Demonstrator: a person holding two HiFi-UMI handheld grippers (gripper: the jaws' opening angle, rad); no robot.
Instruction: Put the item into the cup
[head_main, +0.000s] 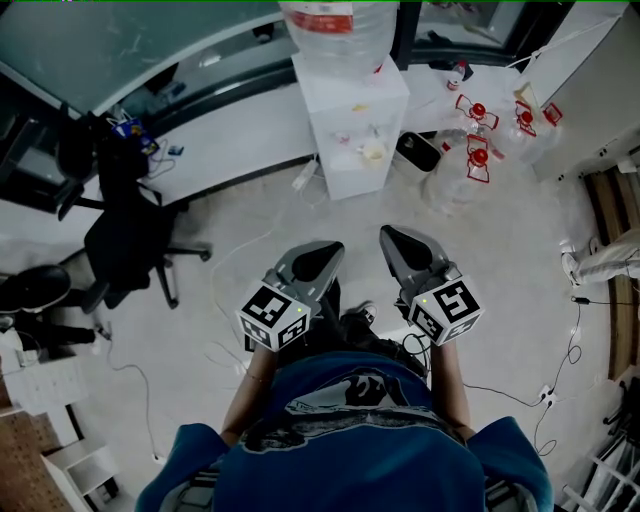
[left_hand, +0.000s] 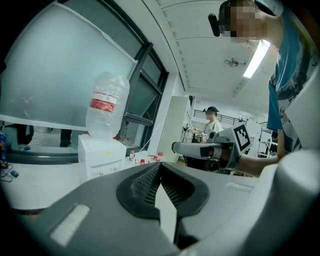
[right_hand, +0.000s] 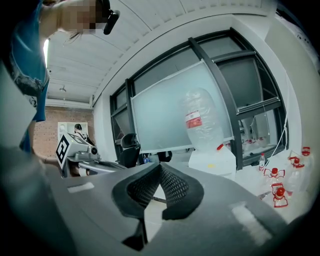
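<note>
No cup and no item to put in it show in any view. In the head view both grippers are held close to the person's blue-shirted torso, pointing forward over the floor. My left gripper (head_main: 327, 250) is shut, its jaw tips touching with nothing between them (left_hand: 160, 165). My right gripper (head_main: 388, 236) is shut and empty too (right_hand: 160, 165). They sit side by side, a small gap apart. Each shows in the other's view: the right gripper (left_hand: 176, 147) and the left gripper (right_hand: 75, 152).
A white water dispenser (head_main: 352, 120) with a big bottle (left_hand: 106, 105) stands ahead by the glass wall. Several bottles with red caps (head_main: 478, 160) lie on the floor at right. A black office chair (head_main: 125, 240) is at left. Cables (head_main: 560, 370) trail across the floor. Another person (left_hand: 212, 122) stands far off.
</note>
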